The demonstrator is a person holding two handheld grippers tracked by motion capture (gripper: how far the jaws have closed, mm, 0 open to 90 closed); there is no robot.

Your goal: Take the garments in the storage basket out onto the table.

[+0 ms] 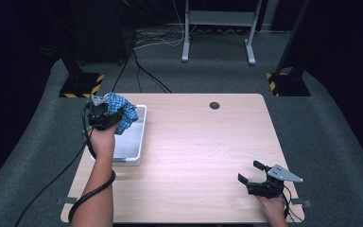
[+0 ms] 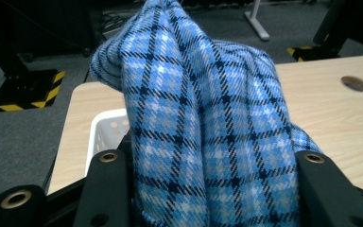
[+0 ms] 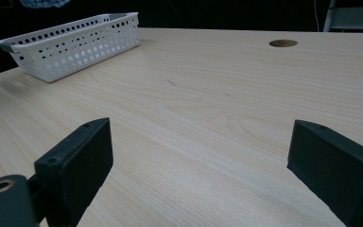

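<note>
The left gripper (image 1: 105, 115) pinches the blue checked cloth (image 2: 203, 123) between its jaws, holding it above the white basket (image 1: 133, 142). Far from the basket, the right gripper (image 3: 198, 165) rests with jaws spread over the surface (image 1: 203, 151).

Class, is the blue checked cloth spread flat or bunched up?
Bunched up: the cloth hangs in thick folds, pinched in the left claw above the white basket.

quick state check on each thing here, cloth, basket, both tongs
plaid cloth: bunched, gripped, lifted above the basket
white basket: upright on the table, nothing seen inside
left tongs: shut on the plaid cloth
right tongs: open, holding nothing, above bare table
table: bare wood apart from the basket
</note>
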